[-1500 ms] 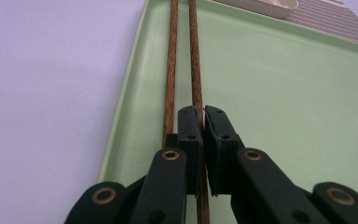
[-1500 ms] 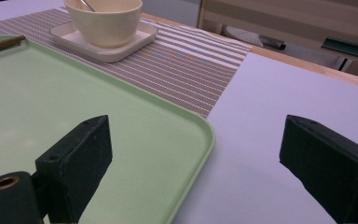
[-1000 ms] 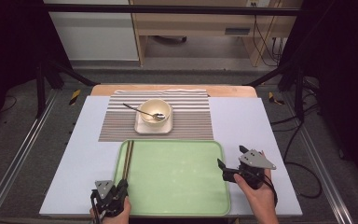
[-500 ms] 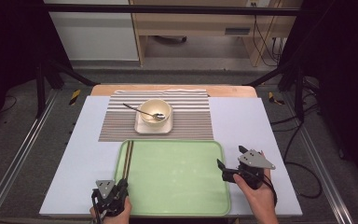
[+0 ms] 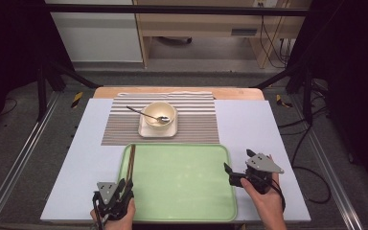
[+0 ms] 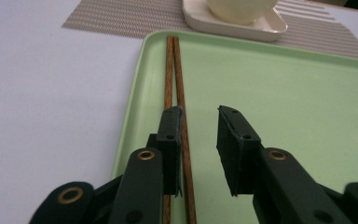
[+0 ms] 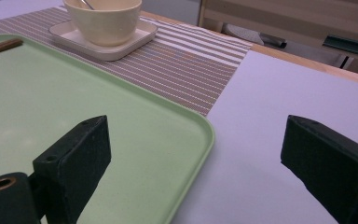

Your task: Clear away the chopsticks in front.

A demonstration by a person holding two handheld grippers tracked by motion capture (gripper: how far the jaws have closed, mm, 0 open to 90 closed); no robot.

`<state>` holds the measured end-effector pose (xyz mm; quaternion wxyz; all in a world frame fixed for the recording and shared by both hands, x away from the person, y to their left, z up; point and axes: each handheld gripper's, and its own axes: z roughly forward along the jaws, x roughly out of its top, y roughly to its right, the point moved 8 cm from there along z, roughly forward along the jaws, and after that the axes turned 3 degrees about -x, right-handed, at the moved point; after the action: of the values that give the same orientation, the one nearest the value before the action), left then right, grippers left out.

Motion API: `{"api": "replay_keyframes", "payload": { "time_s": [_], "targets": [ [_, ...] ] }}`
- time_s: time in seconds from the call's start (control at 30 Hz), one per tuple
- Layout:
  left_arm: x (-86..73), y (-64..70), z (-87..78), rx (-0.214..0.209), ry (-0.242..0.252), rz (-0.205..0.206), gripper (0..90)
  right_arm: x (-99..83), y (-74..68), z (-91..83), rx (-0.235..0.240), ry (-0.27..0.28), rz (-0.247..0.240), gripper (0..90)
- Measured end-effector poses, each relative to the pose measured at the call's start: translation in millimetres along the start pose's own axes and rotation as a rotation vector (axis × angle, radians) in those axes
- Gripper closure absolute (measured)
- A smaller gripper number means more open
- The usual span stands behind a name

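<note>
High view — bowl (image 5: 159, 114) beyond tray (image 5: 182, 211)

Black jaws with brass rivets, grey triangular plates, trailing cables

A striped placemat (image 5: 160, 122) lies at the table's far side. On its middle sits a square cream plate (image 5: 157, 129), bearing a cream bowl (image 5: 160, 113). What looks like a metal spoon (image 5: 148, 115) rests in the bowl.
</note>
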<state>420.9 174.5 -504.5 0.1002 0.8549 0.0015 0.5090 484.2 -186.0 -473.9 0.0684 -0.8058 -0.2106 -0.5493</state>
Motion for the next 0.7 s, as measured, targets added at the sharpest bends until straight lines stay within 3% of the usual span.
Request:
{"api": "replay_keyframes", "payload": {
  "time_s": [0.13,0.47,0.7],
  "targets": [
    [16.5,6.4,3.5,-0.035,0.029,0.042,58.1,-0.6,3.3,0.5,-0.012,0.0,0.005,7.8],
    [56.2,13.7,14.2,-0.105,0.044,0.105,45.0,-1.6,6.1,1.6,-0.029,-0.003,0.002,7.6],
    [89.8,29.0,17.4,-0.229,0.117,0.122,21.6,-1.1,9.2,1.9,-0.045,0.009,0.001,7.8]
  ]
}}
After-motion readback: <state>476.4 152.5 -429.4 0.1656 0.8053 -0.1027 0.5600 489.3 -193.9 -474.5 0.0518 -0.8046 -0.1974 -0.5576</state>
